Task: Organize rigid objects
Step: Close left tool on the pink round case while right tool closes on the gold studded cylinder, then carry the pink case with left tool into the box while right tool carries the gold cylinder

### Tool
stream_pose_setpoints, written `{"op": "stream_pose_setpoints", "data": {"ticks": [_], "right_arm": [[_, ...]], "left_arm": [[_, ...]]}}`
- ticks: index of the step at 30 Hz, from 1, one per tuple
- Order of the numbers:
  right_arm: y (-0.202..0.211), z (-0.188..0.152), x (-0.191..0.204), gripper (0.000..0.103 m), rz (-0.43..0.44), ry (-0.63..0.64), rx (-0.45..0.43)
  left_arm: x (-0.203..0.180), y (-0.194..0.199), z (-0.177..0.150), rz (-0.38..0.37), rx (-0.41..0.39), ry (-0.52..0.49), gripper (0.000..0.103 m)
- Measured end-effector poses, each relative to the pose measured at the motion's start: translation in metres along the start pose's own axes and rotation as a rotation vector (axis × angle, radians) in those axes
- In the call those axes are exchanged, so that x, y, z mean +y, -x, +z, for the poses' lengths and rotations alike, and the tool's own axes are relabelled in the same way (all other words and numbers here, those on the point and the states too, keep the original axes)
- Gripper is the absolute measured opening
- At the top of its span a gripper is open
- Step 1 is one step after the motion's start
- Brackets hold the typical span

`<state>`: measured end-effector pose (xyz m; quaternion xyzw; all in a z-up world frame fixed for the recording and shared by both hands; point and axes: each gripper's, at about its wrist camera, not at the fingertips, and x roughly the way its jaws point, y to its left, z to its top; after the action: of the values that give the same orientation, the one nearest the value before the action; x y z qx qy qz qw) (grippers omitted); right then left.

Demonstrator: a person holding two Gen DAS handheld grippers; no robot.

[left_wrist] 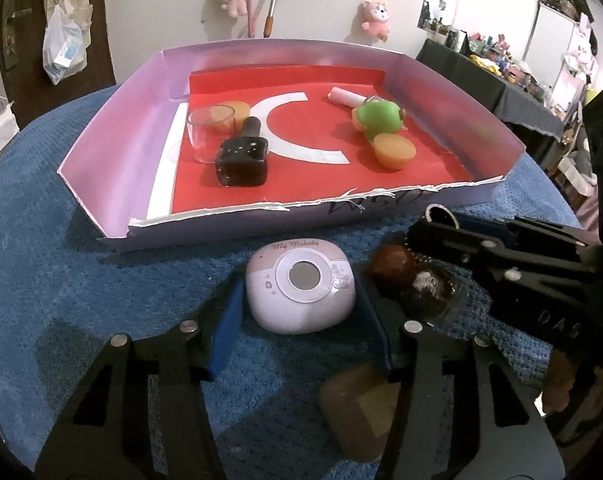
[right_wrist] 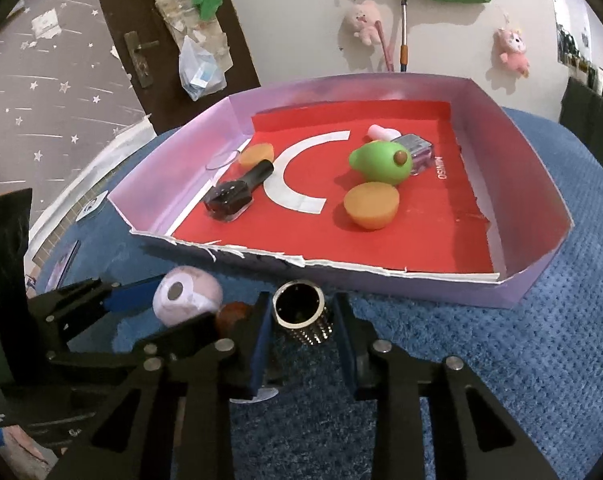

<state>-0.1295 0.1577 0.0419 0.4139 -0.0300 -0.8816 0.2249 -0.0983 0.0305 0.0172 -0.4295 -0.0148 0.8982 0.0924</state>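
A shallow cardboard tray point(left_wrist: 113, 120) sits on the towel-covered table point(left_wrist: 61, 280), toward the wall. Inside it, on the left, a nail polish bottle point(left_wrist: 243, 160) lies on its side with a clear cup point(left_wrist: 209, 132) just behind-left of it and 1 half-round cup point(left_wrist: 237, 110) beyond. On the right, an avocado toy point(left_wrist: 377, 118) lies in front of a small tube point(left_wrist: 345, 96), with a 2nd half-round cup point(left_wrist: 393, 152) nearer the front wall. Before the tray, on the table, a rounded case point(left_wrist: 301, 292) lies between the left tongs point(left_wrist: 299, 320). Just right of it sit 2 round balls point(left_wrist: 413, 280), then a ringed metal cylinder point(right_wrist: 301, 312) between the right tongs point(right_wrist: 301, 344). A flat pouch point(left_wrist: 357, 408) lies nearest, under the left tongs.
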Motion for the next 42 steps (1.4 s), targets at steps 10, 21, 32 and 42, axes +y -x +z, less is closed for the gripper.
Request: {"op": "stream_pose_setpoints", "data": {"ticks": [10, 21, 32, 42], "right_arm": [[0.022, 0.004, 0.0, 0.03, 0.055, -0.011, -0.047], [0.036, 0.008, 0.01, 0.03, 0.111, 0.002, -0.073], [0.044, 0.016, 0.015, 0.03, 0.118, 0.024, -0.096], [0.046, 0.028, 0.012, 0.03, 0.117, 0.03, -0.115]], "left_arm": [[0.005, 0.012, 0.002, 0.001, -0.028, 0.021, 0.052], [0.005, 0.038, 0.009, -0.014, -0.105, 0.013, 0.052], [0.009, 0.045, 0.026, -0.007, -0.154, 0.003, 0.052], [0.012, 0.046, 0.044, -0.014, -0.182, 0.001, 0.052]]}}
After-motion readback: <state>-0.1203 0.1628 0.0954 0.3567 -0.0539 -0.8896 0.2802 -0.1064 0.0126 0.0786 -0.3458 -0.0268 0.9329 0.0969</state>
